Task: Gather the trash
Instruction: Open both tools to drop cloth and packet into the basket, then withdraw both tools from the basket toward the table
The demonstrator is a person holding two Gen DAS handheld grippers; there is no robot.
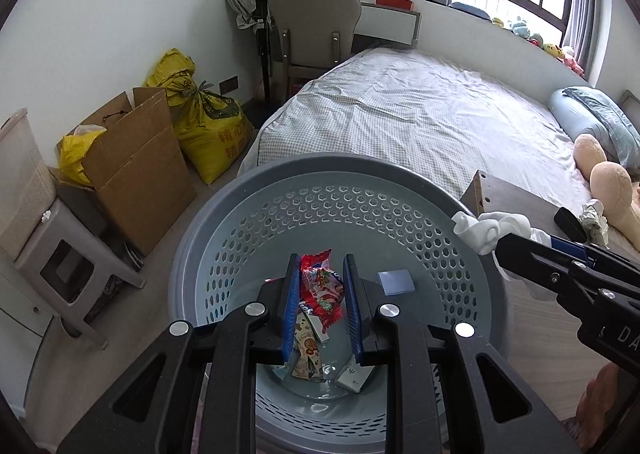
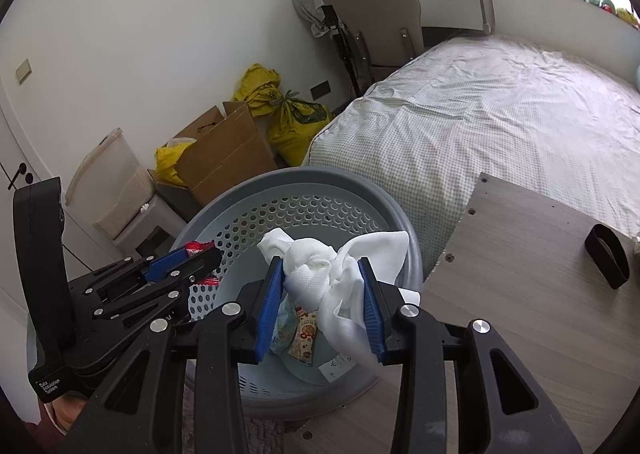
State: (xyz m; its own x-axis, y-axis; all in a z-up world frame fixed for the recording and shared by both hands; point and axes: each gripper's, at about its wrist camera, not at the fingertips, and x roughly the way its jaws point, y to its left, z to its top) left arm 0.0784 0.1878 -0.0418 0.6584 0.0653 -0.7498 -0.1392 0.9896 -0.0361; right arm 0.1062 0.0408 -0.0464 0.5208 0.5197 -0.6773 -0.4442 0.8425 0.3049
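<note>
A grey-blue perforated basket (image 1: 320, 168) (image 2: 320, 176) stands on the floor below both grippers, with several snack wrappers (image 1: 308, 354) and a small grey-blue square (image 1: 394, 282) at its bottom. My left gripper (image 1: 321, 266) (image 2: 200, 254) hangs over the basket, shut on a red snack wrapper (image 1: 322, 288) (image 2: 197, 246). My right gripper (image 2: 320, 270) (image 1: 500, 250) is at the basket's right rim, shut on a crumpled white tissue (image 2: 316, 266) (image 1: 490, 230) that bulges out past its blue pads.
A wooden table (image 2: 520, 294) adjoins the basket on the right, with a black band (image 2: 606, 254) and a crumpled paper (image 1: 596, 216) on it. The bed (image 1: 420, 110) lies behind. A cardboard box (image 1: 132, 162), yellow sacks (image 1: 208, 122) and a grey stool (image 1: 68, 266) stand left.
</note>
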